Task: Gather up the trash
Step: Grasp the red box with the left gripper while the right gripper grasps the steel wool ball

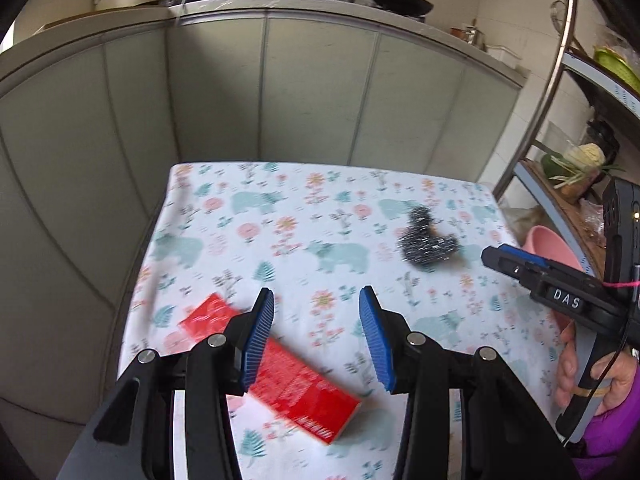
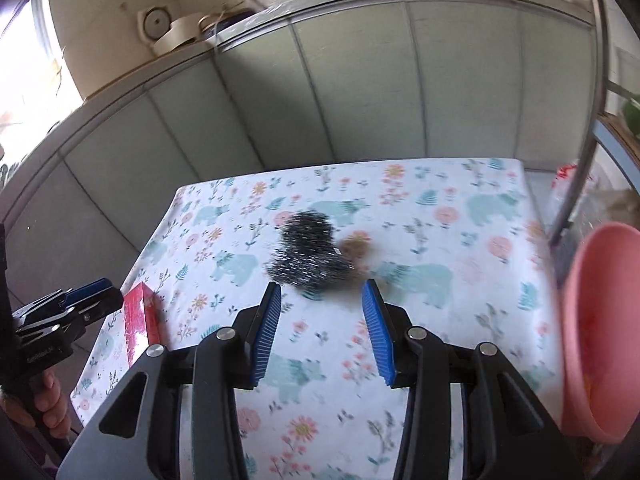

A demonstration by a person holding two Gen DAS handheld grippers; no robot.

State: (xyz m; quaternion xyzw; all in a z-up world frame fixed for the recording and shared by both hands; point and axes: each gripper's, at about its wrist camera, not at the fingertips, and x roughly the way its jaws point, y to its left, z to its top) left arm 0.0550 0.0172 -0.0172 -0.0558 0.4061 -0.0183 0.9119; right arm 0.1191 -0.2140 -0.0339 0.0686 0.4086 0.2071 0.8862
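A flat red box lies on the floral tablecloth at the near left; it also shows in the right wrist view. A dark, glittery crumpled wad lies mid-table, with a small brown scrap beside it; the wad also shows in the left wrist view. My left gripper is open and empty, just above the red box. My right gripper is open and empty, just short of the wad. A pink bin stands at the table's right edge.
Grey-green cabinet doors close off the far side of the table, with pans and a rice cooker on the counter above. A metal shelf rack with vegetables stands at the right. The pink bin also shows in the left wrist view.
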